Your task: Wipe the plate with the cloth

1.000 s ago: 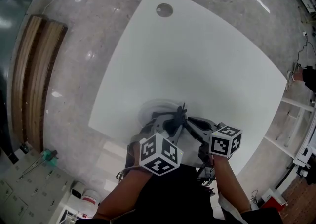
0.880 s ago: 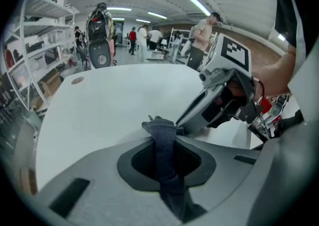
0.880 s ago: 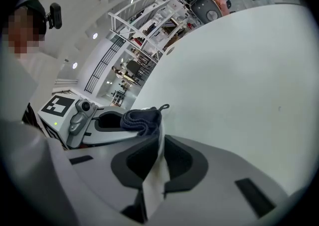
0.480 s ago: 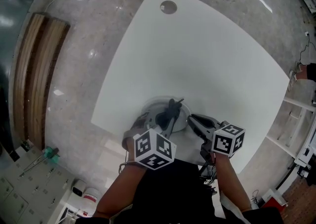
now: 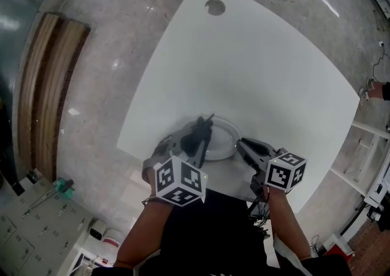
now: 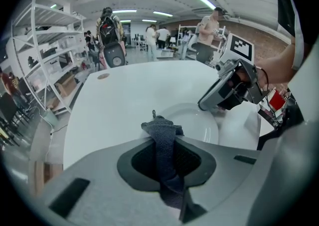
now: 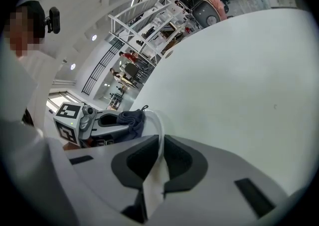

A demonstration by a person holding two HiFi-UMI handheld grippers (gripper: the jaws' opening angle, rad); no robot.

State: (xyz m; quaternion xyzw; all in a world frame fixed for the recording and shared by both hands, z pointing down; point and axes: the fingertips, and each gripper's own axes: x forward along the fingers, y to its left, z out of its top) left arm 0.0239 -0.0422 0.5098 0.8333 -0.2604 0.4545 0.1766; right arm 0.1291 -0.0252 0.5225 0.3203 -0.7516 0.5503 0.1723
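Left claw: closed tight on the dark grey cloth, which is pinched between its pads.
Cloth: a folded strip whose long axis runs along the claw's jaws. Its bunched end sticks out past the tips, pointing away from the person at the plate's left rim. Whether it touches the plate cannot be told.
Plate: white and round, face up on the counter close to its near edge, between the two claws.
Right claw: nearly closed, clamped on the plate's right rim, which is seen edge-on between its pads.
Counter: white, with a round cable hole near the far corner.
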